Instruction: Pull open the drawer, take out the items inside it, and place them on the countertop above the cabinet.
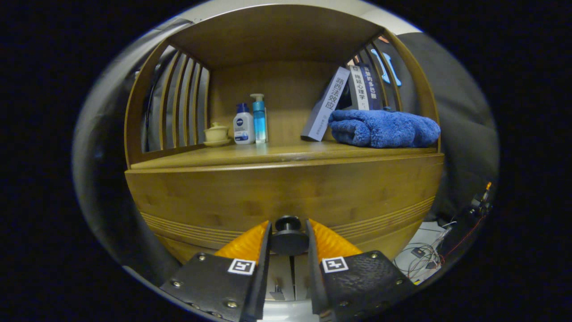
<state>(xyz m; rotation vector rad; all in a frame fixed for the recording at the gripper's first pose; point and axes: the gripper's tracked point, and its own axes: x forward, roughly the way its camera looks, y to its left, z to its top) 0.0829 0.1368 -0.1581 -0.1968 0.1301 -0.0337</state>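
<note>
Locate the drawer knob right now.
In the gripper view the drawer knob sits low on the wooden drawer front, centred between the gripper fingers, which flank it closely on both sides; actual contact cannot be confirmed.

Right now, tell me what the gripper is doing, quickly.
Gripper: closed around the drawer knob, a finger against each side of it; the drawer looks shut.

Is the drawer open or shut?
Shut: the drawer front sits flush under the countertop, with the claw closed around its knob.
</note>
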